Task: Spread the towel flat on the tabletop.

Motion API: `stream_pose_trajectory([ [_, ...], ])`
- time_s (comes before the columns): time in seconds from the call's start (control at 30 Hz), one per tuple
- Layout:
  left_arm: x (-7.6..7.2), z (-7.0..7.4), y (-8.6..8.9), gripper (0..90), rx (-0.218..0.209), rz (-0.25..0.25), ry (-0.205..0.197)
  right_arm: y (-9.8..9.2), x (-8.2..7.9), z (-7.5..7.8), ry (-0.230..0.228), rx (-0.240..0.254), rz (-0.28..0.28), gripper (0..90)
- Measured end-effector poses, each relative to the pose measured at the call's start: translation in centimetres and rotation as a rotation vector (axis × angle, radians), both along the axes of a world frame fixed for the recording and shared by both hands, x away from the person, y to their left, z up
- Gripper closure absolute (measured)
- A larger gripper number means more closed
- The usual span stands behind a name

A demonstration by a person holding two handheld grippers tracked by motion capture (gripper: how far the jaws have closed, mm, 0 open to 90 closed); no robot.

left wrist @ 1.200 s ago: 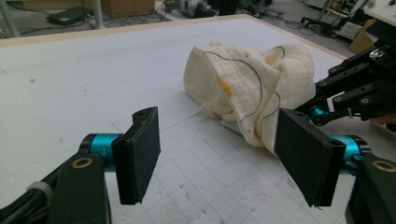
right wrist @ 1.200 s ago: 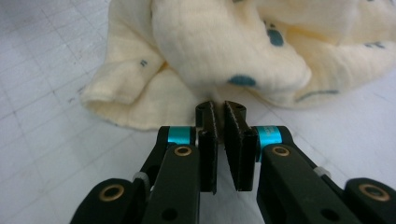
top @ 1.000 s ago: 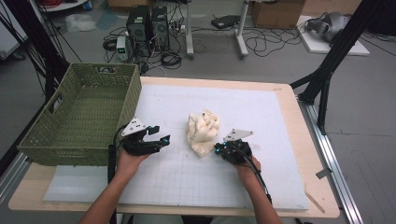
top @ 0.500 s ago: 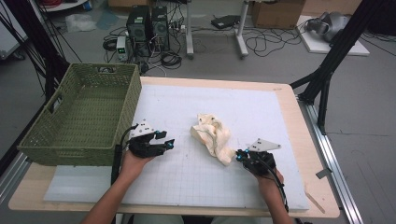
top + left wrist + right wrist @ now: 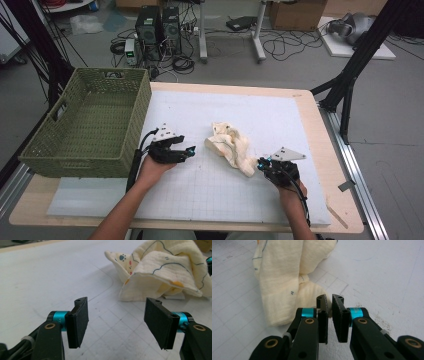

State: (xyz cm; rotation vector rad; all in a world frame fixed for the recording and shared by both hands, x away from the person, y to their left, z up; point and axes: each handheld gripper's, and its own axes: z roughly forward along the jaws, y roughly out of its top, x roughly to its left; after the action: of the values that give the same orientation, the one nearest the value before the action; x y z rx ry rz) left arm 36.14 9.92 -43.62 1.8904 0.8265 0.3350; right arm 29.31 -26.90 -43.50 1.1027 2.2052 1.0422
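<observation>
The right gripper [image 5: 329, 315] points along the white gridded mat [image 5: 387, 270], its two black jaws nearly together. They appear to pinch the near corner of a cream cloth [image 5: 284, 282], though the contact itself is partly hidden. The cloth lies crumpled, extending up and left.
</observation>
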Motion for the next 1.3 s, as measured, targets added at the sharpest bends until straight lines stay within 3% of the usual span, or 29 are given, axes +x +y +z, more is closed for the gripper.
stream_pose_trajectory([
  [0.1,0.8,-0.4,-1.5,42.6,0.004,-0.011,-0.008,0.0,0.0,-0.1,0.004,-0.001,-0.002,83.2],
  [0.27,1.8,-0.9,-3.7,45.1,0.045,-0.05,0.025,-0.2,0.1,0.0,0.001,0.008,-0.006,83.2],
  [0.33,2.0,-1.0,-4.4,49.1,0.019,-0.063,0.027,-0.2,0.1,-0.1,0.004,0.01,-0.004,83.2],
  [0.37,2.0,-1.1,-4.7,53.9,0.025,-0.071,0.014,-0.2,0.1,0.0,0.005,0.012,-0.004,83.2],
  [0.43,1.9,-1.2,-5.0,74.0,0.057,-0.088,-0.005,-0.3,0.1,0.0,0.002,0.017,-0.007,83.2],
  [0.47,1.8,-1.2,-5.0,82.9,0.054,-0.091,-0.011,-0.4,0.1,0.1,-0.001,0.02,-0.009,83.2],
  [0.5,1.8,-1.0,-4.8,86.6,0.066,-0.084,-0.022,-0.4,0.1,0.1,0.002,0.022,-0.012,83.3],
  [0.73,1.3,1.0,-1.5,87.5,0.037,0.003,-0.074,-1.5,-0.4,0.6,-0.009,0.027,-0.042,83.7],
  [0.93,-1.4,0.6,0.4,87.4,0.091,-0.02,-0.115,-1.6,-1.5,1.7,-0.037,0.013,-0.023,84.1],
  [1.03,-2.5,0.3,1.1,87.1,0.099,-0.039,-0.102,-1.1,-2.0,1.9,-0.031,-0.008,-0.01,84.1],
  [1.17,-3.2,-0.4,1.9,83.7,0.098,-0.044,-0.05,-0.6,-2.6,1.2,0.013,-0.053,0.032,84.0],
  [1.3,-3.4,-0.7,2.1,85.2,0.109,-0.043,-0.051,-0.7,-2.7,0.7,0.043,-0.081,0.019,81.3],
])
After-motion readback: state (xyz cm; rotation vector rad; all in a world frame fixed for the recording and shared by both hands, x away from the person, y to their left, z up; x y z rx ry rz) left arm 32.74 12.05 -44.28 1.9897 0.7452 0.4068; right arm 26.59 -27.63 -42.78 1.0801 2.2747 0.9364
